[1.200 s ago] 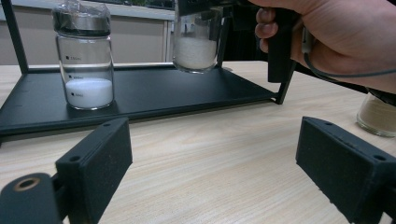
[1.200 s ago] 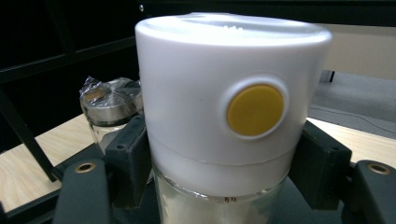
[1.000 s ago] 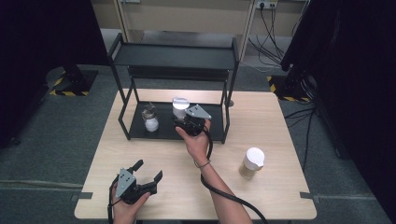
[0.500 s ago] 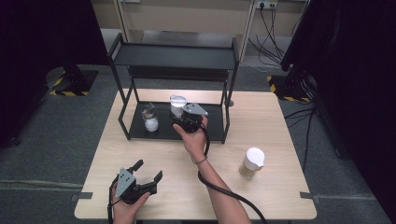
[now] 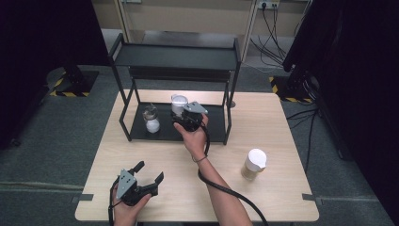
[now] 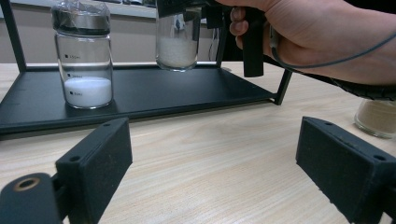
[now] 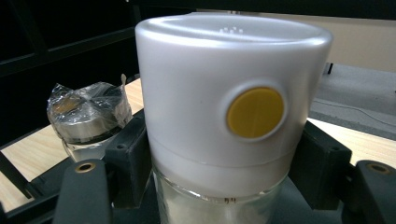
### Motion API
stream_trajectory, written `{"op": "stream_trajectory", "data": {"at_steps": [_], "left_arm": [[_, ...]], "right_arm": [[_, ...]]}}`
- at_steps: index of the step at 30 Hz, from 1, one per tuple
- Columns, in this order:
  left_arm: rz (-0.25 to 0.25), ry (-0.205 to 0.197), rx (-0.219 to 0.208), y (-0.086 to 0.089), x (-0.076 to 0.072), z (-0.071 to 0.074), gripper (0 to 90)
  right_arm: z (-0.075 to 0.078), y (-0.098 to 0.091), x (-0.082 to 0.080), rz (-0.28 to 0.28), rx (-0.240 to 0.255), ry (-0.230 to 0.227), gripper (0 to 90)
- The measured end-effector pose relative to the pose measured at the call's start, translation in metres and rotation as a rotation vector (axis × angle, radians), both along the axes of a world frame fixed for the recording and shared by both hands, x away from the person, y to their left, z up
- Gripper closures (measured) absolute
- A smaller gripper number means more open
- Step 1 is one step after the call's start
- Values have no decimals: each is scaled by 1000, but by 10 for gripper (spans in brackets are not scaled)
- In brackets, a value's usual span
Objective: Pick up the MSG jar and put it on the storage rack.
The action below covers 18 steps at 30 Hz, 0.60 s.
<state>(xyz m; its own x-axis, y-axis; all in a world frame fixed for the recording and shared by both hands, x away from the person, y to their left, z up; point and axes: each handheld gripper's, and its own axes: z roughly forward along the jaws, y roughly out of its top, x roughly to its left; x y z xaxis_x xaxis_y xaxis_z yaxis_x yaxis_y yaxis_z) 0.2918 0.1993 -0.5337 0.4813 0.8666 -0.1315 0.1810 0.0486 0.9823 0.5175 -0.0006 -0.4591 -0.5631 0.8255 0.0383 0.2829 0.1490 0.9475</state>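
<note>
Gripping a white-capped jar (image 7: 224, 116) just below its cap, the right gripper (image 5: 184, 117) fingers (image 7: 128, 158) press both sides of the glass. Seen from the left gripper view, the jar hangs above the black shelf (image 5: 207, 129), beside a foil-topped jar (image 5: 151, 120). Left gripper (image 5: 146, 176) fingers stand wide, empty, over the table (image 5: 277, 127).

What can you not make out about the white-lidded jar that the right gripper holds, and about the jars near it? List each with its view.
- White-lidded jar: base, right gripper view, cut off by the bottom edge.
- Same jar's lid, left gripper view, hidden by the right gripper.
- Wrapped jar: scale markings, left gripper view, too small.
- Table jar: top, left gripper view, behind the forearm.
</note>
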Motion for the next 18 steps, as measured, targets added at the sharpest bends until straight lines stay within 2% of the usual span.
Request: {"op": "stream_trajectory", "data": {"at_steps": [18], "left_arm": [[-1, -3, -6, 0, 0, 0, 103]], "right_arm": [[-7, 4, 13, -20, -15, 23, 308]]}}
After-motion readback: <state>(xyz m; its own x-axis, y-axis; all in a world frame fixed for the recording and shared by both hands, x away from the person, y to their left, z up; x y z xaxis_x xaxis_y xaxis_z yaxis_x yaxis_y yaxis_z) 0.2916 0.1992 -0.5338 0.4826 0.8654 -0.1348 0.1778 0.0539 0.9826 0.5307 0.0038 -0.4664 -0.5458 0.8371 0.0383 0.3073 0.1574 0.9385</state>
